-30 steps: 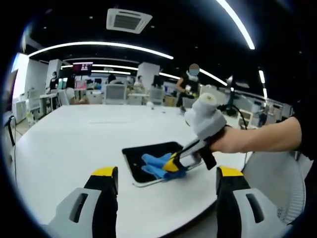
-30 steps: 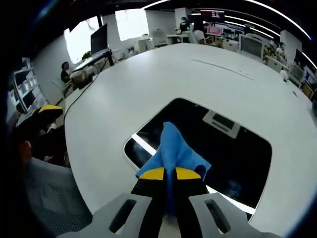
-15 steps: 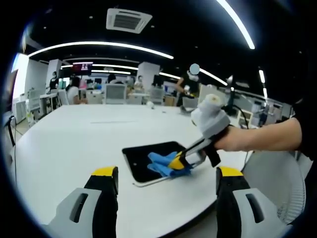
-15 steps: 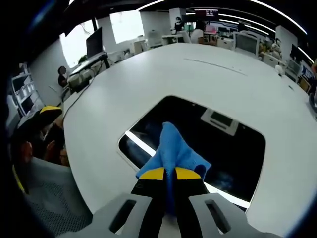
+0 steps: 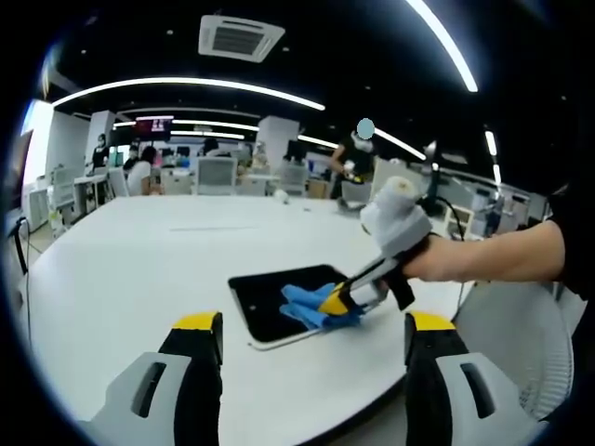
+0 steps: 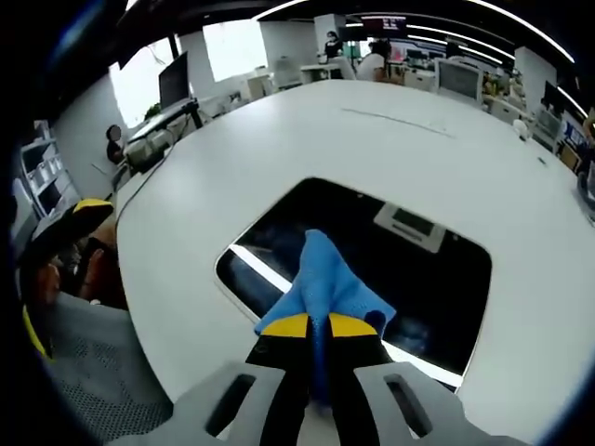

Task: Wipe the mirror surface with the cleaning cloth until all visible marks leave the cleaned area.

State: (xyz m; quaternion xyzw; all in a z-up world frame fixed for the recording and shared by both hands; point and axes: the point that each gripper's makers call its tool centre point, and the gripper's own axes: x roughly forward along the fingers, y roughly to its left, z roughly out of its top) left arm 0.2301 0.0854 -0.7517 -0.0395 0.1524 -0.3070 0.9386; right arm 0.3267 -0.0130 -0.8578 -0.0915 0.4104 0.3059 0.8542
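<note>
Cloth (image 6: 327, 283) has slid across the mirror (image 6: 437, 288), right tongs (image 6: 310, 324) clamped on it

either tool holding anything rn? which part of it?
Right tool is shut on the blue cloth, pinching its bunched near end; the rest lies on the mirror. Left tool is open, holding nothing.

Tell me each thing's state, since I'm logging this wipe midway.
Mirror: flat on the table, reflecting the ceiling.
Cleaning cloth: bunched, on the mirror.
Right hand-held gripper: shut on the cloth.
Left hand-held gripper: open, holding nothing, above the near table edge.
Table: white, bearing the mirror.
</note>
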